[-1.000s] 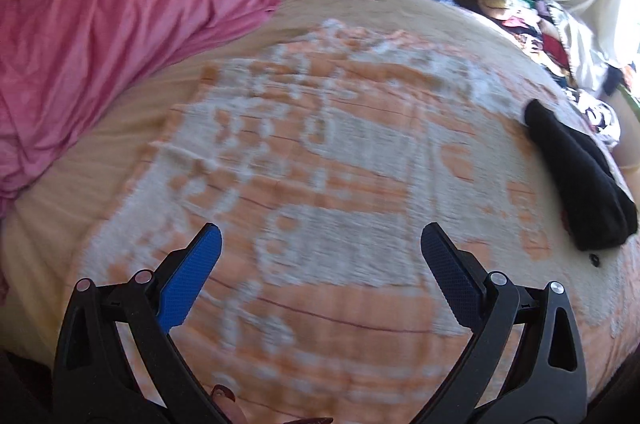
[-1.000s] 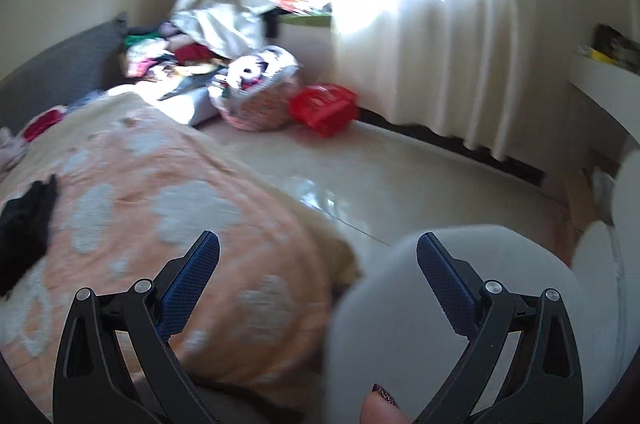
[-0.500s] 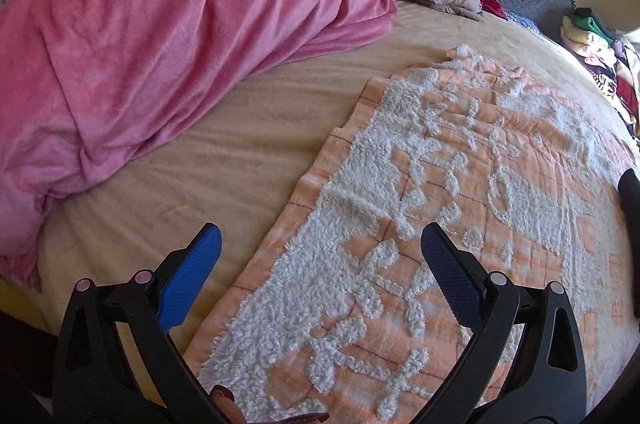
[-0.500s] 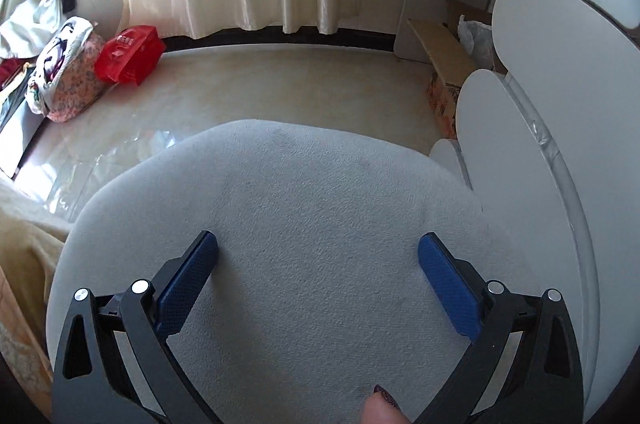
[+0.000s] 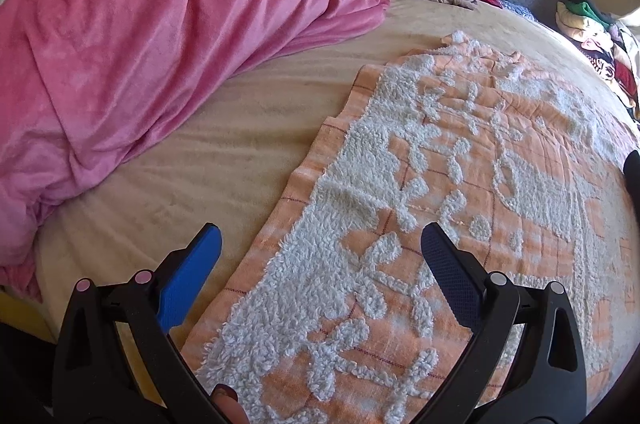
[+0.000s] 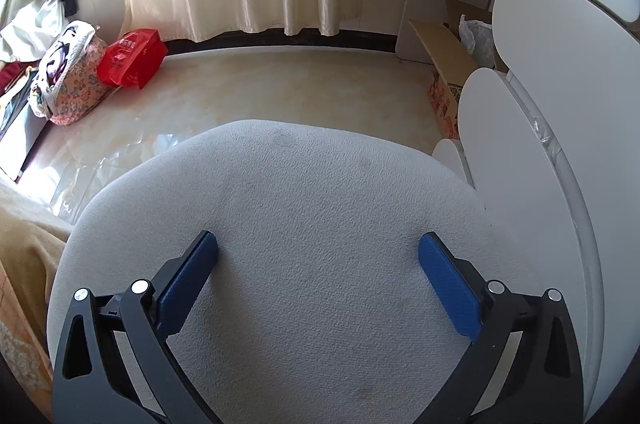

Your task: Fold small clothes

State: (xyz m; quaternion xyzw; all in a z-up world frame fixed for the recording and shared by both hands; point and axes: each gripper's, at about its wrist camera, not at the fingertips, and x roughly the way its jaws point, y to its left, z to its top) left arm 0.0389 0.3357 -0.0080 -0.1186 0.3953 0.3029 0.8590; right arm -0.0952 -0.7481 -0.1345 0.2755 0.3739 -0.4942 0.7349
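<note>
Sunlit bedroom, with a beige bed [image 5: 208,152] filling my left view. On it lies an orange and white blanket [image 5: 460,184] with a heaped pink blanket [image 5: 140,36] beside. My left gripper [image 5: 320,256] hangs over the orange blanket's near edge, jaws spread wide, holding nothing. The small black garment [image 5: 632,172] shows only as a sliver at the far right edge, so it lies well to the right of this tool; I cannot tell its long axis. My right gripper [image 6: 318,260] is also spread and empty, facing away over a grey seat cushion [image 6: 320,192]. I judge either gripper must swing toward the garment. A red bag [image 6: 132,58] carries print too small to read.
</note>
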